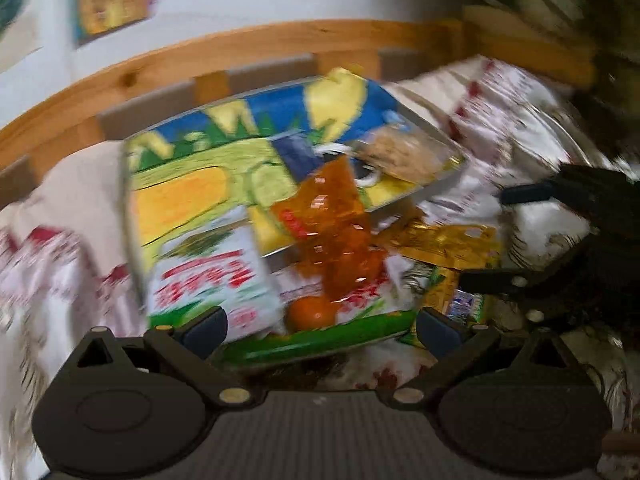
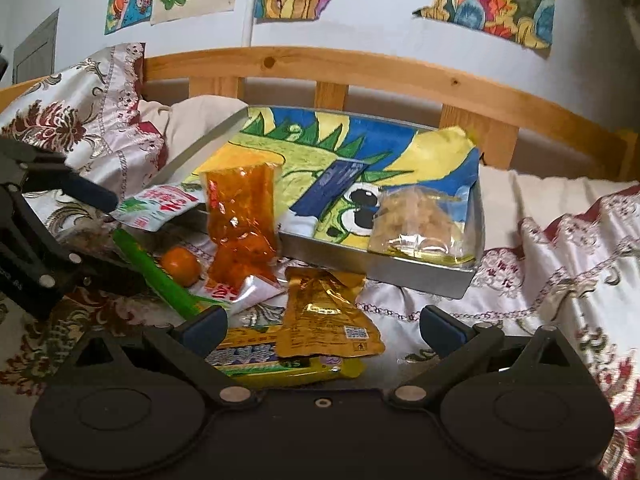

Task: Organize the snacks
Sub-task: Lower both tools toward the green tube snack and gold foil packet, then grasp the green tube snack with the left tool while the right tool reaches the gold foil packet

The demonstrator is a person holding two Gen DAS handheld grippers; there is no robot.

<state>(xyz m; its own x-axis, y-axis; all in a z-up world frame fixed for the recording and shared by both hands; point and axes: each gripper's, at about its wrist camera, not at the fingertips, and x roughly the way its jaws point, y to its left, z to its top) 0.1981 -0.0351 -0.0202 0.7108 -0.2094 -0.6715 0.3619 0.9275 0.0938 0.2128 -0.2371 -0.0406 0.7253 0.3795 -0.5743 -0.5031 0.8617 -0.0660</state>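
Observation:
A metal tray (image 2: 416,276) lined with a colourful drawing lies on the bed; it also shows blurred in the left wrist view (image 1: 440,188). A clear bag of pale snacks (image 2: 416,220) lies in its near right corner. In front of it lie an orange packet (image 2: 240,220), a small orange (image 2: 180,266), a green stick pack (image 2: 160,280), a white-and-red pack (image 2: 160,206), a gold pouch (image 2: 324,320) and a yellow pack (image 2: 288,372). My right gripper (image 2: 324,328) is open over the gold pouch. My left gripper (image 1: 322,326) is open at the green stick pack (image 1: 320,342).
A wooden bed rail (image 2: 360,68) runs behind the tray, below a wall with drawings. A patterned bedspread (image 2: 560,248) covers the bed, with a pillow (image 2: 80,120) at the left. The other gripper shows at the edge of each view.

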